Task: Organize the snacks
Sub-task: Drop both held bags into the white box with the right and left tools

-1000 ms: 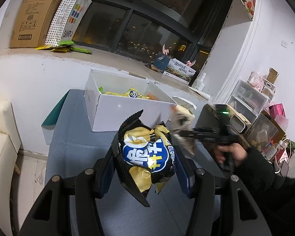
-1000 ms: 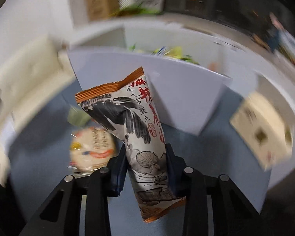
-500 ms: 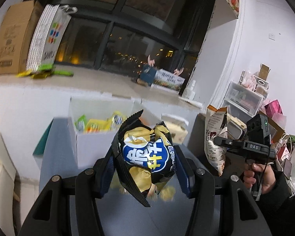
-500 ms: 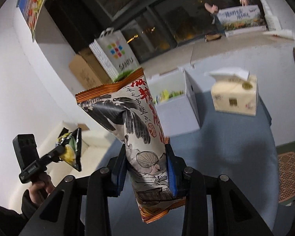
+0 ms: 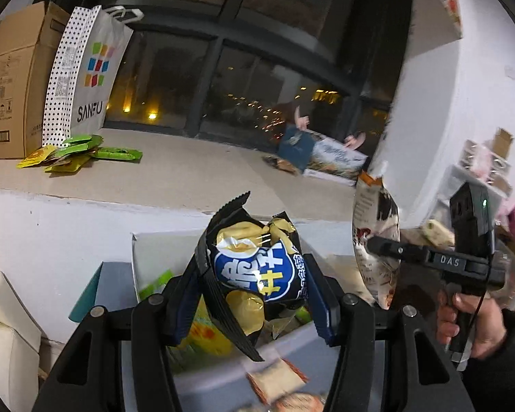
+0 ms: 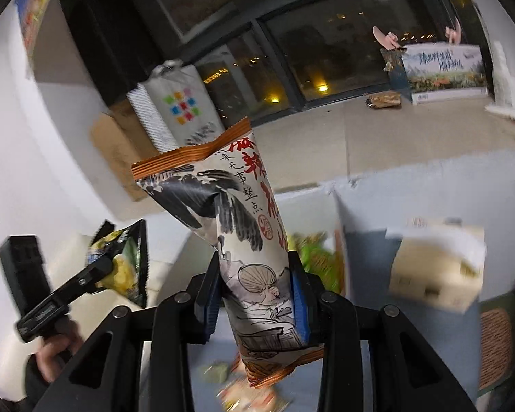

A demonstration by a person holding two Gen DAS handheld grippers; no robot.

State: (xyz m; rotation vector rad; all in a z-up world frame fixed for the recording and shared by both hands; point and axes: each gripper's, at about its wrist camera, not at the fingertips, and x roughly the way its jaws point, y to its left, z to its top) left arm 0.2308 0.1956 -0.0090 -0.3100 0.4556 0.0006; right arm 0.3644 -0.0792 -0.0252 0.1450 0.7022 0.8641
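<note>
My left gripper (image 5: 254,292) is shut on a black and yellow chip bag (image 5: 257,267) and holds it in the air over the near edge of a white box (image 5: 154,250). My right gripper (image 6: 257,295) is shut on a tall white snack bag (image 6: 237,226) with ink drawings and orange ends. In the left wrist view the right gripper (image 5: 377,243) holds the white bag (image 5: 374,233) to the right of the chip bag. In the right wrist view the left gripper (image 6: 103,267) with the chip bag (image 6: 123,264) is at the lower left. The white box (image 6: 312,206) holds green and yellow snacks.
A few snack packs (image 5: 278,377) lie on the blue-grey table (image 5: 206,388) below the grippers. A tissue box (image 6: 436,264) stands right of the white box. On the ledge behind are a cardboard box (image 5: 10,79), a paper shopping bag (image 5: 86,68) and green packets (image 5: 82,152).
Both grippers have moved closer to the white box with their bags still held. The right gripper with its white bag has come nearer to the left one.
</note>
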